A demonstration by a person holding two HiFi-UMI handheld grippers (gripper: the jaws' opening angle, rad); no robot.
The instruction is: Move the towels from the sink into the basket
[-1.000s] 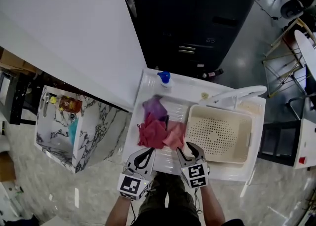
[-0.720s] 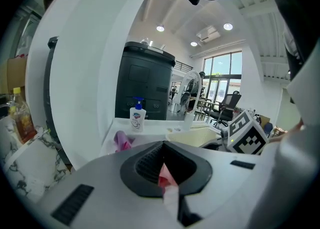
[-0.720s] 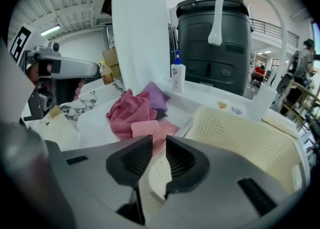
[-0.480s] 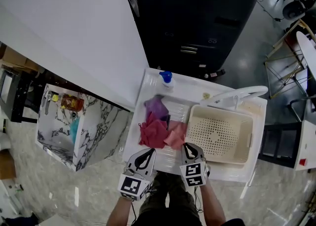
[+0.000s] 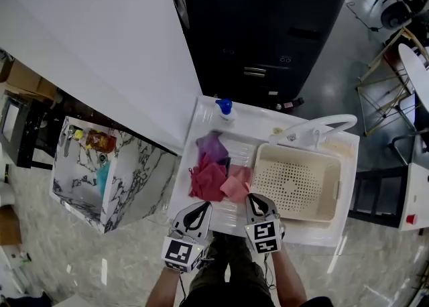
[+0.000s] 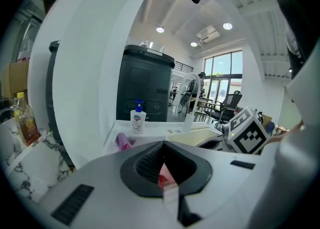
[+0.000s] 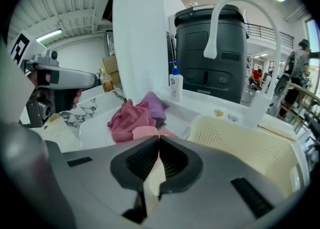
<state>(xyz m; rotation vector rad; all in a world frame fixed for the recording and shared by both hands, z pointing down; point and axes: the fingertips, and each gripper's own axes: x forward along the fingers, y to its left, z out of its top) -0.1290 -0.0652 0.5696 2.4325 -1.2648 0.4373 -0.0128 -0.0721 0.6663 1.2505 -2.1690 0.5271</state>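
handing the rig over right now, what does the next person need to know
Grippers: left gripper is shut and empty, its tips by the red towel. The jaws of the right gripper have just been closing; it is shut, apparently pinching the near edge of the pink towel.
Things: red towel, pink towel and purple towel all lie in the sink. The basket to the right is empty.
Done: nothing moved yet.
Left: lift the pink towel into the basket, then the other two.

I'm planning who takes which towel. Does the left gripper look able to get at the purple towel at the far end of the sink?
Probably yes. The purple towel lies uncovered in the sink; the left gripper would only pass over the red towel and open its shut jaws.
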